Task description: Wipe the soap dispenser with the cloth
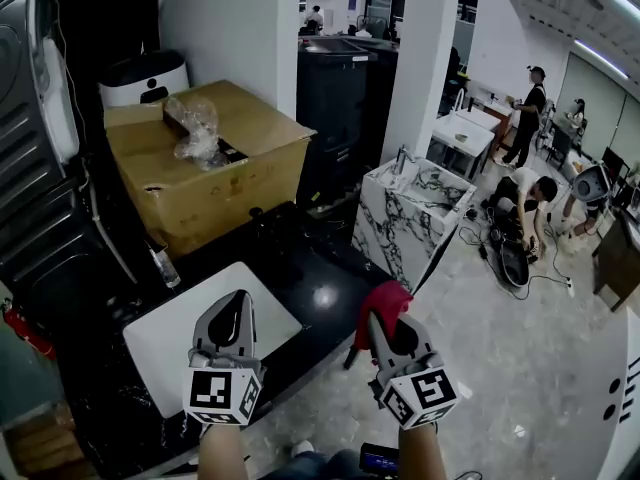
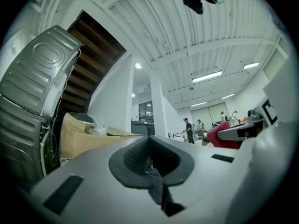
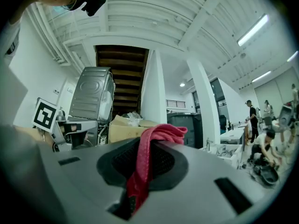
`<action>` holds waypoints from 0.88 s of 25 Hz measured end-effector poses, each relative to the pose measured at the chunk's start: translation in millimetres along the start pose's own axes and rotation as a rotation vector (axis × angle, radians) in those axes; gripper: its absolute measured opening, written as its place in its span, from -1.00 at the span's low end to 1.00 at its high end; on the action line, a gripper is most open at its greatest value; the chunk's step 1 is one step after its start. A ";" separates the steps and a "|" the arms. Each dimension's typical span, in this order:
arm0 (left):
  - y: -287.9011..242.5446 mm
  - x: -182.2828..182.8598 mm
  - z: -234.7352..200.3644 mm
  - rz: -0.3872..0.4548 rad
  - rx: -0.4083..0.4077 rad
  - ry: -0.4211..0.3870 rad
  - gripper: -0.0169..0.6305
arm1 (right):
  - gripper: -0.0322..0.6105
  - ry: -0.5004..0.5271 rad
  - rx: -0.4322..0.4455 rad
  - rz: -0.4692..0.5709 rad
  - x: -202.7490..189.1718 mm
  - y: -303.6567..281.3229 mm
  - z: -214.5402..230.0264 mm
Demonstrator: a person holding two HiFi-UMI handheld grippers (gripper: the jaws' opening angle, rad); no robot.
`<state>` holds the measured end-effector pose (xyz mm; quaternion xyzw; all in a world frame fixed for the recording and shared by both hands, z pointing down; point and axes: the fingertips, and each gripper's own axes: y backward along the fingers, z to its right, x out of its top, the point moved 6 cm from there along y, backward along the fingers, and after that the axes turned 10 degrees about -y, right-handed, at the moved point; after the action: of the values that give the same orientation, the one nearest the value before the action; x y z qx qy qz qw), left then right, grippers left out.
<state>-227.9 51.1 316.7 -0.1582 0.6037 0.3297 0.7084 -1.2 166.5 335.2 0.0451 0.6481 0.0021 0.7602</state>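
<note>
Figure: both grippers over the near edge of the dark counter (image 1: 300, 268), seen from the head view.

(a) My left gripper (image 2: 150, 162) has its jaws pressed together with nothing between them. It hangs above a white panel (image 1: 175, 343) that lies at the counter's near left corner.

(b) My right gripper (image 3: 141, 169) is clamped on the red cloth (image 1: 386, 301). The cloth bunches over the jaw tips, and a narrow strip of it runs down between the pads.

(c) I cannot pick out the soap dispenser with any certainty in any view. A small bottle (image 1: 165, 265) stands near the counter's left edge, beside the cardboard box (image 1: 205, 168). It is too small for me to identify.

Hazards, as I judge them:
- Wiping the wrong object, because the target is unconfirmed.
- The cloth pulling free under rubbing, since only a thin fold is gripped.
- A light, upright container tipping under the wipe, with my closed left gripper not bracing it.
- The bunched cloth letting the hard jaw tips scrape the surface.
</note>
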 end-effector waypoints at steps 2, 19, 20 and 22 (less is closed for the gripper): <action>-9.0 -2.8 -3.7 -0.014 0.008 -0.017 -0.91 | -0.75 -0.016 0.022 0.001 -2.1 -17.1 6.9; -153.0 -54.8 -19.5 -0.050 0.120 0.064 -0.03 | -0.75 -0.089 0.325 -0.049 -0.6 -219.8 115.9; -162.8 -59.0 -19.3 -0.068 0.129 0.055 0.06 | -0.75 -0.093 0.341 -0.052 -0.2 -230.8 122.1; -180.3 -68.1 -18.9 -0.109 0.149 0.045 0.22 | -0.75 -0.103 0.375 -0.063 -0.8 -251.1 132.3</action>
<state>-127.1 -111.5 346.6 -0.1451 0.6326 0.2414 0.7214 115.2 -92.4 338.7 0.1659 0.5985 -0.1447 0.7703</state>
